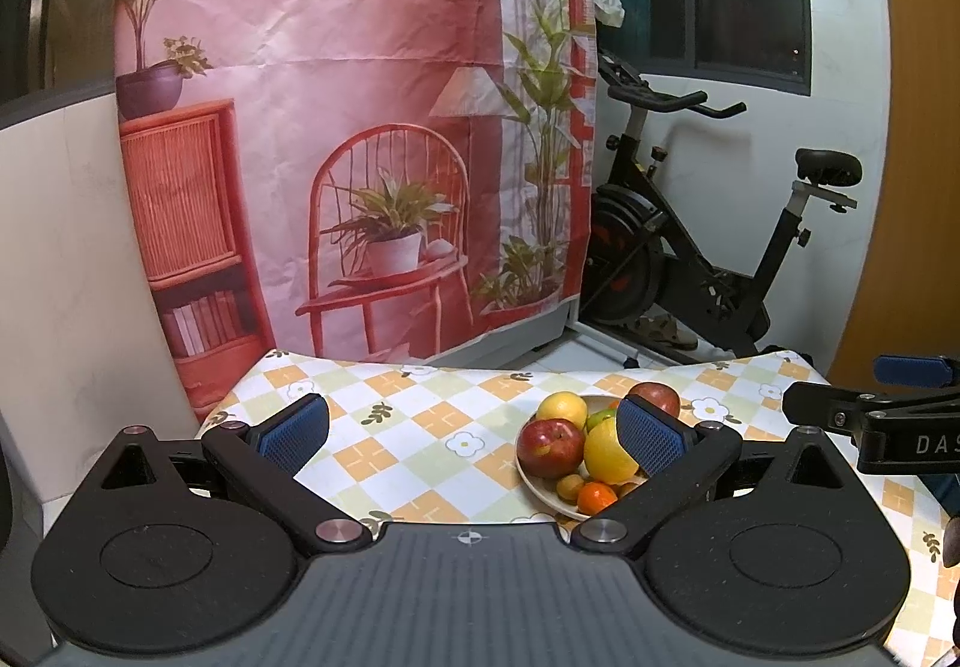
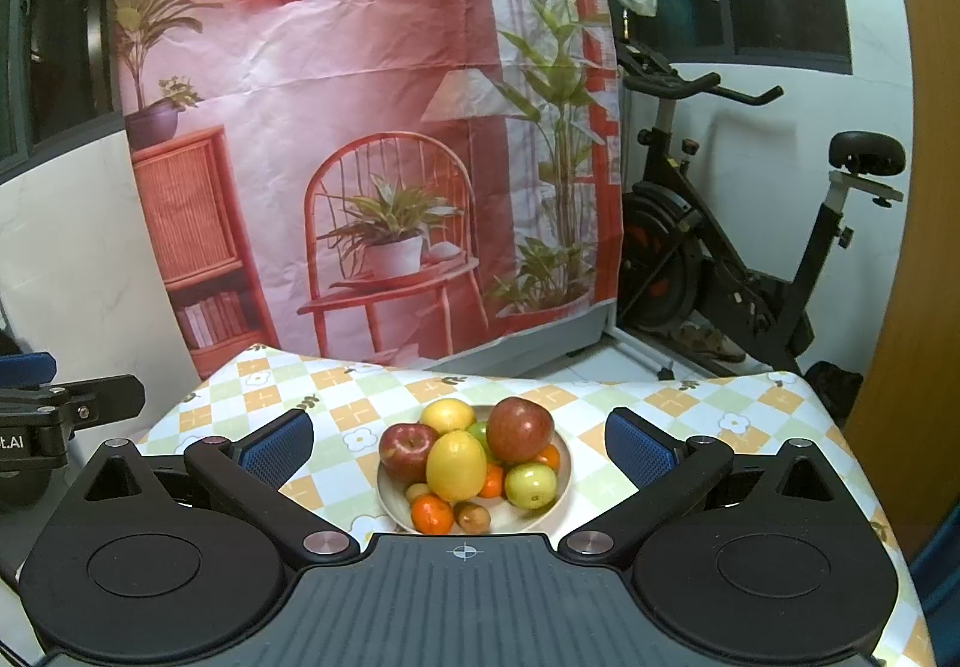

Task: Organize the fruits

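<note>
Left wrist view: the left gripper (image 1: 474,436) hangs over the checked tablecloth (image 1: 420,415) with its blue pads spread wide and nothing between them. The fruit sits heaped in a pale bowl (image 1: 531,478) just ahead and to the right, and the right-hand pad (image 1: 651,439) covers part of the pile. A red apple (image 1: 550,448) and a big yellow citrus (image 1: 606,454) sit high in the heap; a mandarin (image 1: 596,496) and a small brownish fruit (image 1: 570,486) lie at the near rim. The risk here is the pad brushing the citrus on a sideways move, which I judge could roll it off the heap. The right gripper's finger (image 1: 840,409) also juts in close at the edge, so the two tools could collide over the bowl.

Right wrist view: the right gripper (image 2: 459,448) is also spread open and empty, centred on the bowl (image 2: 564,463). A second red apple (image 2: 519,429) perches on top, leaning on the yellow citrus (image 2: 456,465) and a green apple (image 2: 531,485); a mandarin (image 2: 432,513) sits at the front. Pulling a lower fruit first would likely let the top apple tumble onto the cloth and roll toward the table edge. Smooth round skins may also slip from a pinch that lands off-centre.
</note>
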`<state>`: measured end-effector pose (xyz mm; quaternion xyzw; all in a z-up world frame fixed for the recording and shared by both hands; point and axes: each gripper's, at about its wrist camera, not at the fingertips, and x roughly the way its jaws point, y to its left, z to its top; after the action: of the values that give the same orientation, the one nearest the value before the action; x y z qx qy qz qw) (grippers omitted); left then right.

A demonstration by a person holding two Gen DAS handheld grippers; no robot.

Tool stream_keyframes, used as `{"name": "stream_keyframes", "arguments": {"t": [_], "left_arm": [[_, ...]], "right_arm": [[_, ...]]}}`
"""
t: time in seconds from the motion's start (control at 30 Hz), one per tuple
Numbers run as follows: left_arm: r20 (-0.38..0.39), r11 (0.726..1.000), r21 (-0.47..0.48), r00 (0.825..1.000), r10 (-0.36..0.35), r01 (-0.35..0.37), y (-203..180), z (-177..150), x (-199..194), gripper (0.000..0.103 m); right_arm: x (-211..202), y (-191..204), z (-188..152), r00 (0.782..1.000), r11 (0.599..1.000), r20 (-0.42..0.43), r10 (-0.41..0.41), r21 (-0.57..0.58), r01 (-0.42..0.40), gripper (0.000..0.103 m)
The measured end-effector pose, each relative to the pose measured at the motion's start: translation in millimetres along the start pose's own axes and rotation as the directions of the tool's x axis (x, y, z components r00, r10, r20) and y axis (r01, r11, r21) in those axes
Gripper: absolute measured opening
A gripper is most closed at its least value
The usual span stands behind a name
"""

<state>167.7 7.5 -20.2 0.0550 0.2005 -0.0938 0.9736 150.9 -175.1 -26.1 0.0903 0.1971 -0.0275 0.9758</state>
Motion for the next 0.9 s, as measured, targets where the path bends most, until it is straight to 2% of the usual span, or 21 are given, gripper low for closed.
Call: {"name": "stream_keyframes", "arguments": {"t": [0.9], "left_arm": [[0.015,0.999,-0.037,1.0,-0.022,0.023,-0.2,-0.7,-3.7,0.103]], "right_arm": [[-2.8,-1.0,-6.4,1.0,1.0,-0.005,-0.003,0.012,0.003,0.103]]}}
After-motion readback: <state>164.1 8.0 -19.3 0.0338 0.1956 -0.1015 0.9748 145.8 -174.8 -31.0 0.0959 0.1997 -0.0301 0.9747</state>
